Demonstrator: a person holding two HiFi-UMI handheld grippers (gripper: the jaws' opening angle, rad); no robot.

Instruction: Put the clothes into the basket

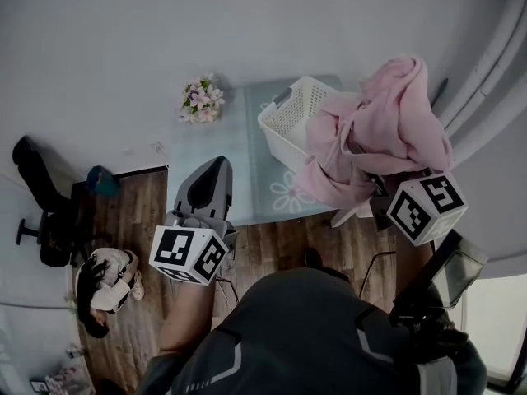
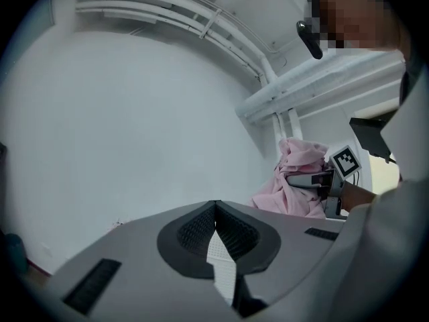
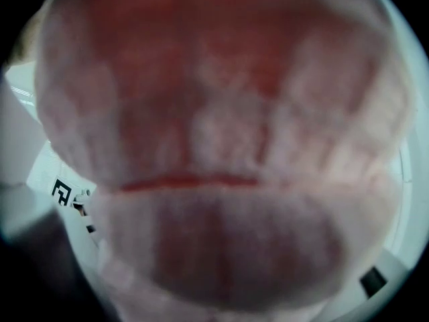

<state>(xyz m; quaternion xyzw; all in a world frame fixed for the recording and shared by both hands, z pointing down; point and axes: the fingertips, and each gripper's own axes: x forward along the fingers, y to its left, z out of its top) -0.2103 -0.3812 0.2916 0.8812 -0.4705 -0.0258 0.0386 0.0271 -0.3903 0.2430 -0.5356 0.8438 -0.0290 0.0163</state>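
The right tongs [image 2: 295, 179] are gripping a bunched pink garment [image 1: 379, 130], which is hanging at two o'clock in the head view, beside the white laundry basket [image 1: 284, 122] and seemingly not yet inside. The left tongs [image 1: 216, 171] are hovering closed and empty at nine o'clock. The drop is remaining.

We see a bunch of pink and white flowers [image 1: 201, 99] beyond the left claw [image 1: 216, 168], a light blue daisy-print rug [image 1: 247, 138] stretching to its right, and a black office chair [image 1: 39, 194] well off to its left on the wood floor [image 1: 140, 204]
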